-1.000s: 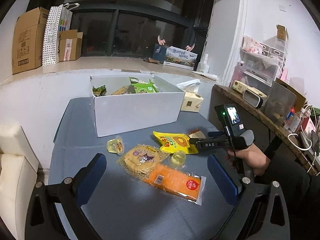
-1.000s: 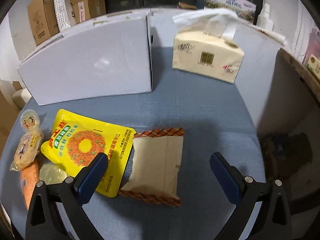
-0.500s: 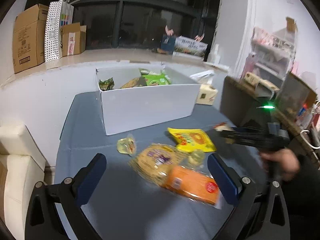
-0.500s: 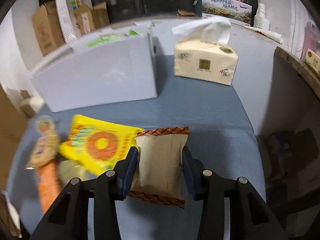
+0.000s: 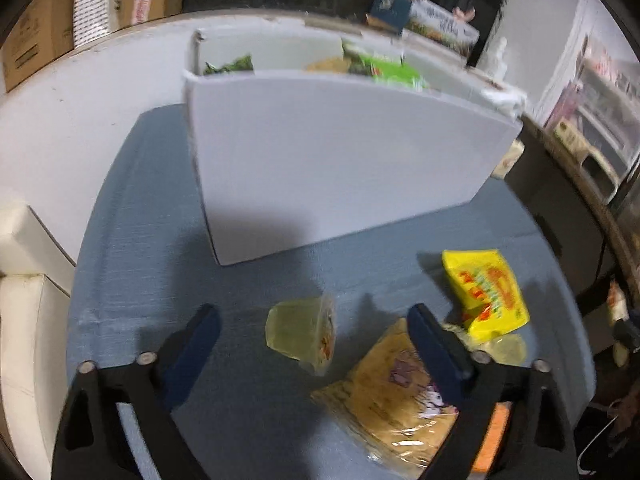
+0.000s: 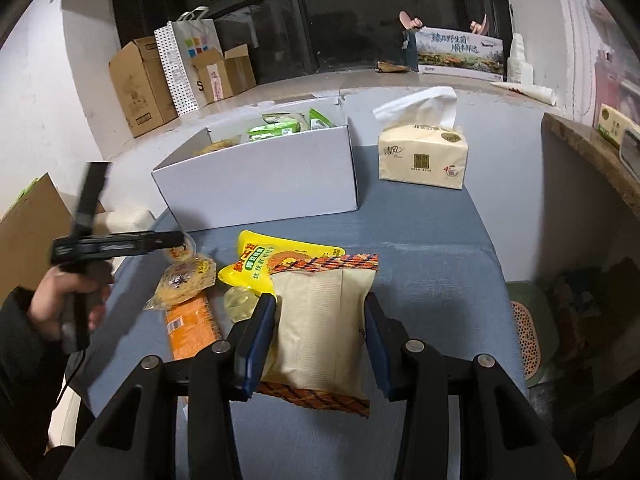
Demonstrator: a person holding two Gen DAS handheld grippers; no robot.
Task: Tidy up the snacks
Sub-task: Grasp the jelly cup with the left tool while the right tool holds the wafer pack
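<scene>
On the blue-grey desk (image 6: 432, 240), near its front edge, the right gripper (image 6: 320, 332) has its fingers (image 6: 256, 340) pressed against both sides of a beige snack packet (image 6: 320, 320) with patterned orange ends, holding it. The left gripper (image 5: 314, 344) sits lower over the desk's left front part; its jaws have just been closing and are about two-thirds apart, with a clear jelly cup (image 5: 300, 334) lying on its side between them, neither finger touching it. The right finger (image 5: 436, 352) of that gripper overlaps a clear bag of round yellow cakes (image 5: 384, 396), and an orange packet (image 6: 192, 328) lies beside that bag toward the front edge. A yellow pouch (image 6: 272, 264) lies just behind the beige packet, with a second jelly cup (image 6: 238, 304) at its corner. A white cardboard box (image 6: 260, 184) stands at the desk's middle toward the far edge, green packets (image 6: 276, 128) showing inside. A tissue pack (image 6: 422, 156) stands at the far right corner. A hand (image 6: 60, 304) in a dark sleeve grips the left tool's handle.
</scene>
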